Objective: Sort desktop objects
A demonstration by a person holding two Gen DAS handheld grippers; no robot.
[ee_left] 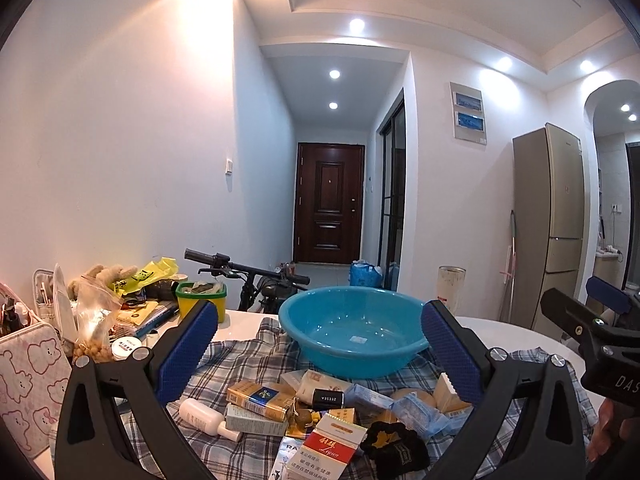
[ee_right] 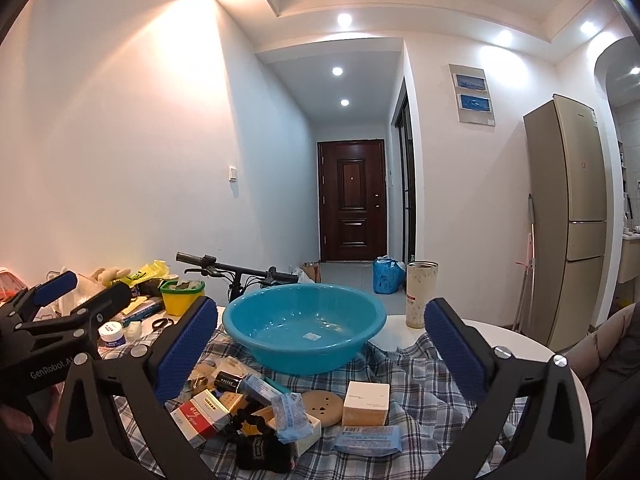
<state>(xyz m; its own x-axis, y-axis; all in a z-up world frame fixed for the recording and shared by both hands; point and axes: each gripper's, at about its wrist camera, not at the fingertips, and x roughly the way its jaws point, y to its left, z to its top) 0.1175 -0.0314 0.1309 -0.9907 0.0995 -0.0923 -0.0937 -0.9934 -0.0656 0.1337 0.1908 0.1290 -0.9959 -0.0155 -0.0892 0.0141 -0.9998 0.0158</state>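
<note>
With the left gripper (ee_left: 318,344) and the right gripper (ee_right: 316,340) both spread wide and empty, level above the heap of small packets (ee_left: 320,412) on the checked cloth (ee_right: 420,364) just in front of the empty blue basin (ee_right: 304,326), pick one exposed item, such as the white box (ee_right: 366,404), and bring the fingers down on either side of it before closing. The items overlap, so some lower ones are hidden, most labels are too small to read, and the bench (ee_right: 500,330) is mostly covered.

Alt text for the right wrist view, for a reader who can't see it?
The right gripper hangs open and empty over small boxes and packets on a plaid cloth, facing a blue basin. The left gripper shows at left.
</note>
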